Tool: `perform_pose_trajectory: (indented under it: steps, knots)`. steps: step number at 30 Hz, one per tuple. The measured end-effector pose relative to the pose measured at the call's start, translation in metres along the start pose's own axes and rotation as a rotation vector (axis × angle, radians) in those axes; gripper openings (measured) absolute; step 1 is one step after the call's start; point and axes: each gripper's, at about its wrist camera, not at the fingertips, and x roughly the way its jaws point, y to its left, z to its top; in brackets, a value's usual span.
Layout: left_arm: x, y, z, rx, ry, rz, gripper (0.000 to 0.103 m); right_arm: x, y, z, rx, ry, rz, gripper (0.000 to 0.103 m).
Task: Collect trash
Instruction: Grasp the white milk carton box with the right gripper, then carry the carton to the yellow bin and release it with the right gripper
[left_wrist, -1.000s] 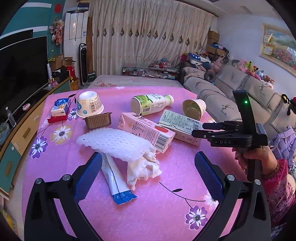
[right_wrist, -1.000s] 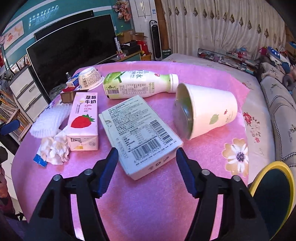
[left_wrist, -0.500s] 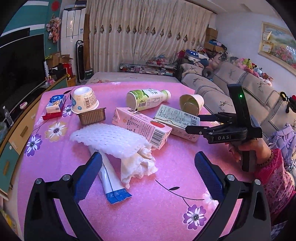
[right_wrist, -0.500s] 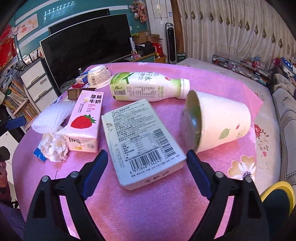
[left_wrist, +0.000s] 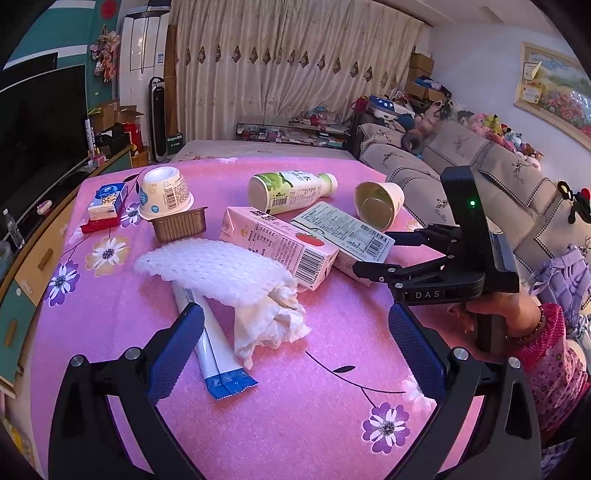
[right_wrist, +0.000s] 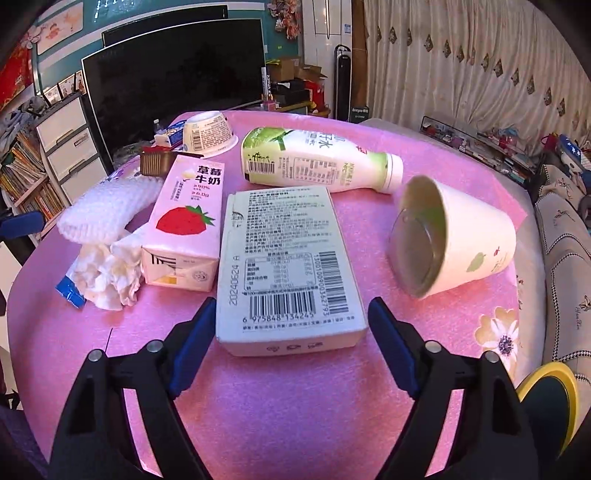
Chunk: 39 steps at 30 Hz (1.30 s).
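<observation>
Lying flat near the table's (right_wrist: 295, 406) front edge, white carton (right_wrist: 288, 266) runs long axis front-to-back, barcode end toward right gripper (right_wrist: 291, 328). Its jaws just widened, straddling that end, not touching. Left gripper (left_wrist: 295, 354) wide, empty.

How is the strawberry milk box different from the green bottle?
The strawberry milk box is pink with flat sides and square corners; the green bottle is round, white and green, narrowing to a neck. The box shows a strawberry picture; the bottle shows green fruit. The box touches the crumpled tissue; the bottle does not. Both lie on their sides on the pink table.
</observation>
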Motion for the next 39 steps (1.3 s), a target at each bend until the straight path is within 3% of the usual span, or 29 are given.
perform_pose_trajectory:
  steps: [3, 7, 24, 31, 39]
  knots:
    - [0.001, 0.001, -0.001, -0.002, 0.001, -0.006, 0.098, 0.009, 0.005, 0.001, -0.014, 0.037, -0.017, 0.072]
    - [0.0, -0.003, -0.001, 0.008, -0.004, -0.005, 0.098, 0.003, 0.008, 0.002, -0.012, 0.003, -0.036, 0.07]
    - [-0.012, -0.018, -0.004, 0.034, -0.019, -0.024, 0.098, -0.128, 0.006, -0.035, 0.109, -0.208, -0.061, 0.069]
    - [-0.016, -0.032, -0.006, 0.056, -0.02, -0.026, 0.098, -0.153, -0.046, -0.073, 0.263, -0.213, -0.181, 0.069]
    - [-0.008, -0.042, -0.005, 0.064, 0.0, -0.021, 0.098, -0.151, -0.125, -0.132, 0.456, -0.141, -0.335, 0.069]
